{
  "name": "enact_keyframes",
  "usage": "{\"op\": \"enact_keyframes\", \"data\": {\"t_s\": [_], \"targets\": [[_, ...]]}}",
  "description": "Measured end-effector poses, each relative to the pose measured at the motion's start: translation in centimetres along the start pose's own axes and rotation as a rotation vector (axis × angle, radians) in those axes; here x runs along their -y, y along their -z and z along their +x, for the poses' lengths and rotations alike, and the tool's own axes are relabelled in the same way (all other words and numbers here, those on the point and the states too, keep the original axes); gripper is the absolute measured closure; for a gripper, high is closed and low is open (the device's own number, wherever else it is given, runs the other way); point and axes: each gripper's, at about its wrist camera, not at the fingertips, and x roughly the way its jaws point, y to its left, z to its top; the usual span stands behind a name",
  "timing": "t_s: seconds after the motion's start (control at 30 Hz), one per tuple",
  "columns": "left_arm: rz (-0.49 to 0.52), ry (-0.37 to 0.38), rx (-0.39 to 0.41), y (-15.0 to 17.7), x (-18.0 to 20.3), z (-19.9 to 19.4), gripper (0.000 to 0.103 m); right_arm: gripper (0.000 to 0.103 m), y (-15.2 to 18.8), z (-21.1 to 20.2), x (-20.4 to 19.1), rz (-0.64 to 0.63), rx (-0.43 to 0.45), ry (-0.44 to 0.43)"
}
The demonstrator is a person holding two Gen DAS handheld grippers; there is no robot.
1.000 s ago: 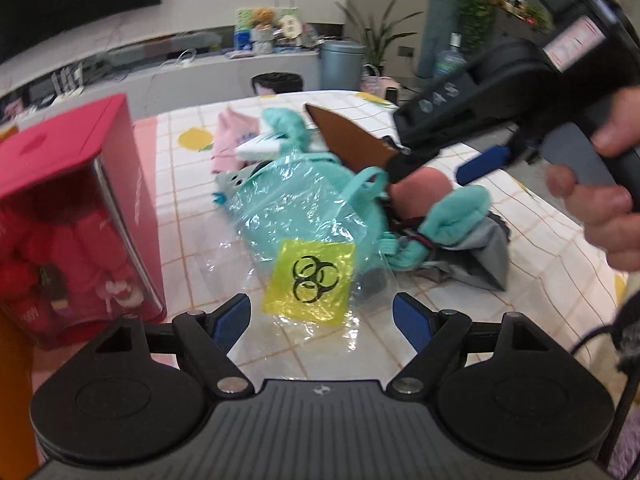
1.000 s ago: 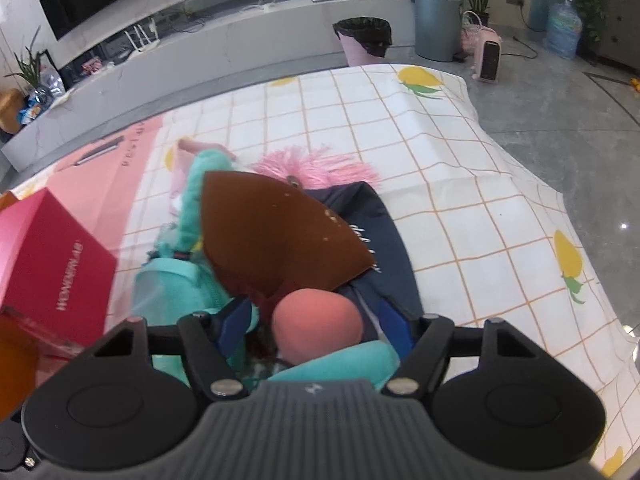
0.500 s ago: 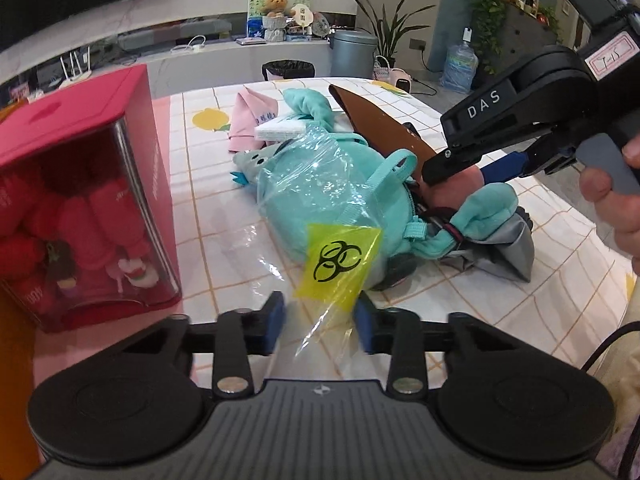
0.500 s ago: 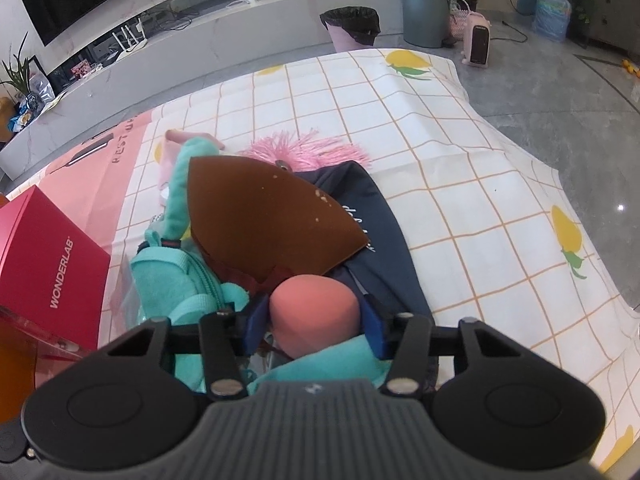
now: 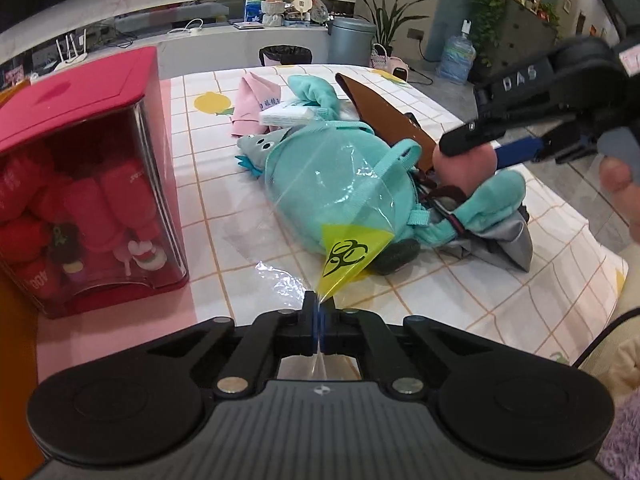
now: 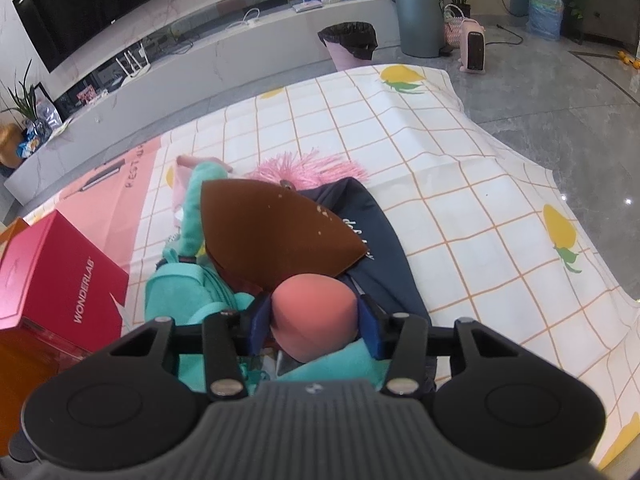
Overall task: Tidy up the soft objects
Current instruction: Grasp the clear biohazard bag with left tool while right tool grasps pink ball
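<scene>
Legibly, WONDERLAB red box (image 6: 60, 284), biohazard-marked bag (image 5: 340, 200)

Left tongs (image 5: 319, 320) pinched fully together; right tongs (image 6: 314, 322) clamped partway, gripping.

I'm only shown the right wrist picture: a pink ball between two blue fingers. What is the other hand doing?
Observer: The left gripper has its fingers shut on the corner of a clear plastic bag.
Operator: Is that bag anywhere near my pink ball?
Observer: Yes. It drapes over the teal plush toy right beside the ball.
Operator: Anything printed on it?
Observer: A yellow biohazard label, just ahead of the left fingers.
</scene>
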Motion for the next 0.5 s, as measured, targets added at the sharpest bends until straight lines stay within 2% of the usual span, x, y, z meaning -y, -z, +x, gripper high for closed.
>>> {"op": "enact_keyframes", "data": {"t_s": [0.23, 0.5], "targets": [[-0.001, -0.007, -0.021, -0.1, 0.2, -0.5, 0.102, 0.056, -0.1, -1.7, 0.7, 0.056, 0.042, -0.020], [-0.028, -0.026, 0.000, -0.4, -0.5, -1.1, 0.102, 0.056, -0.5, -3.4, 1.7, 0.130, 0.115, -0.053]]}}
